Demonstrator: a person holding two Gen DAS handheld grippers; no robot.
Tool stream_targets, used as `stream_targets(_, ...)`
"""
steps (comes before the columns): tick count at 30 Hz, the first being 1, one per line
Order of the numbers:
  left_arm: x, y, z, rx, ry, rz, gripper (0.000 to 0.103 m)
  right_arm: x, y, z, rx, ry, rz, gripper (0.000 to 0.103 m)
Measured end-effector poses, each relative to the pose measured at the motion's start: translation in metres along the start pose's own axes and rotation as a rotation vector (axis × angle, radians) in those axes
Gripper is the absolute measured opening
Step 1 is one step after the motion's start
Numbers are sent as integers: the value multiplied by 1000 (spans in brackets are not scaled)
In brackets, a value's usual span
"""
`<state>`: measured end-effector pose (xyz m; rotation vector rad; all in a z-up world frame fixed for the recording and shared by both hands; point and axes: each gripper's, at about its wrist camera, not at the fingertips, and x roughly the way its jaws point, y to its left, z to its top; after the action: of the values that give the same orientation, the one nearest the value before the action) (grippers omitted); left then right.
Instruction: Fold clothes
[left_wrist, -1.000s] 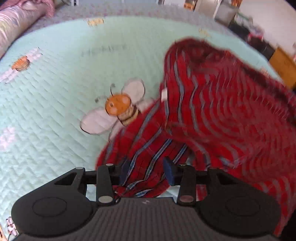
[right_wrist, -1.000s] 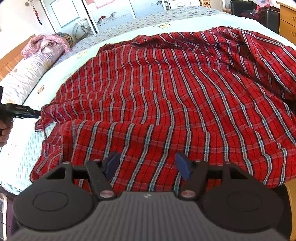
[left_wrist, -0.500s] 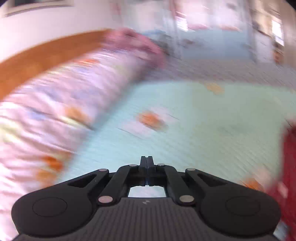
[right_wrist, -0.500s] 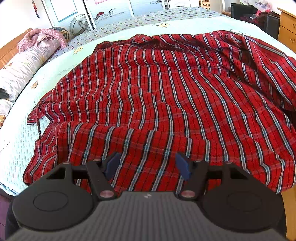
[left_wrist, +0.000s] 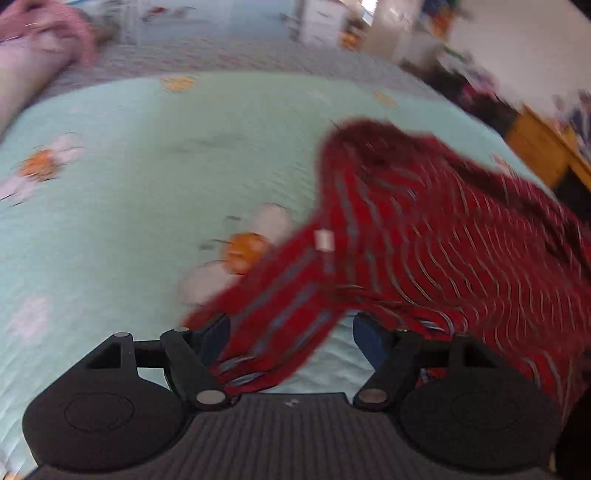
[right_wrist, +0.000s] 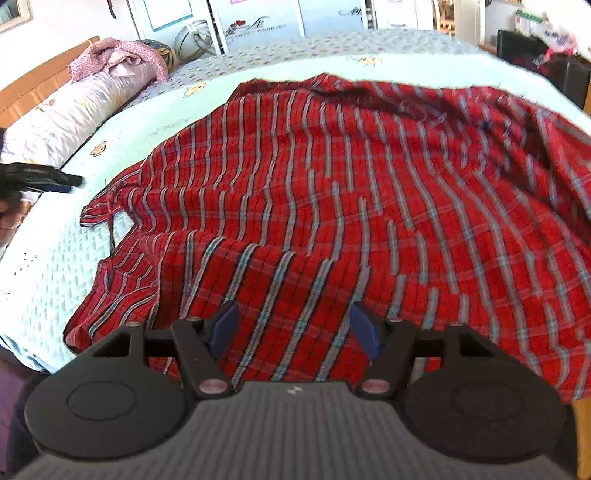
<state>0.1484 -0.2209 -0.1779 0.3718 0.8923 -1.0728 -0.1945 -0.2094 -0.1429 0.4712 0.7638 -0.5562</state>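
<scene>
A red plaid shirt (right_wrist: 332, 206) lies spread and rumpled on a pale green quilted bedspread (right_wrist: 44, 273). In the left wrist view, a narrow end of the shirt (left_wrist: 280, 317) with a white tag (left_wrist: 324, 240) runs between the fingers of my left gripper (left_wrist: 293, 336), which is open and not clamped on it. My right gripper (right_wrist: 294, 328) hovers open over the shirt's near hem, holding nothing. The left gripper (right_wrist: 40, 177) also shows as a dark tool at the far left of the right wrist view, beside the shirt's left corner.
A long floral bolster (right_wrist: 62, 122) with a pink cloth (right_wrist: 118, 55) on it lies along the wooden headboard (right_wrist: 33, 74) at the left. A wooden cabinet (left_wrist: 539, 147) stands past the bed's right side. The bed's near edge (right_wrist: 33, 358) drops off below the shirt.
Half a second ago the left gripper was shut and swung toward the bolster; now it is open again over the shirt's end. The right gripper stayed open and drew slightly nearer the hem.
</scene>
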Motion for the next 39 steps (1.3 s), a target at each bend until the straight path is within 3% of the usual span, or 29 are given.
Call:
stream_targets(5,30,-21,18,115,25,18,76,-3,-17,2,40,-1,-34,68)
stream_targets(12,57,-23,23,208,143,14,76,7,-16,3,37,30,-48,68)
stream_targets(17,47,-7,18,259,153,-32,76,12,-25,5,59,44,-63,68)
stream_targets(24,47,1,26,295,43,-47,74,20,-21,4,39,71,-67,68)
stream_targets(29,77,-10,28,370,129,-72,75,25,-20,5,39,82,-78,68)
stream_targets(31,82,-5,30,340,133,-94,76,26,-19,6,35,83,-83,68)
stream_targets(34,79,-1,28,319,136,-99,66,28,-20,8,34,86,-87,68)
stream_targets(35,76,-2,27,326,138,-89,53,29,-21,8,37,88,-88,68)
stream_targets(36,72,-3,27,340,137,-69,32,30,-22,9,39,89,-90,68)
stream_targets(39,56,-1,26,369,124,-12,18,32,-22,9,46,88,-93,68)
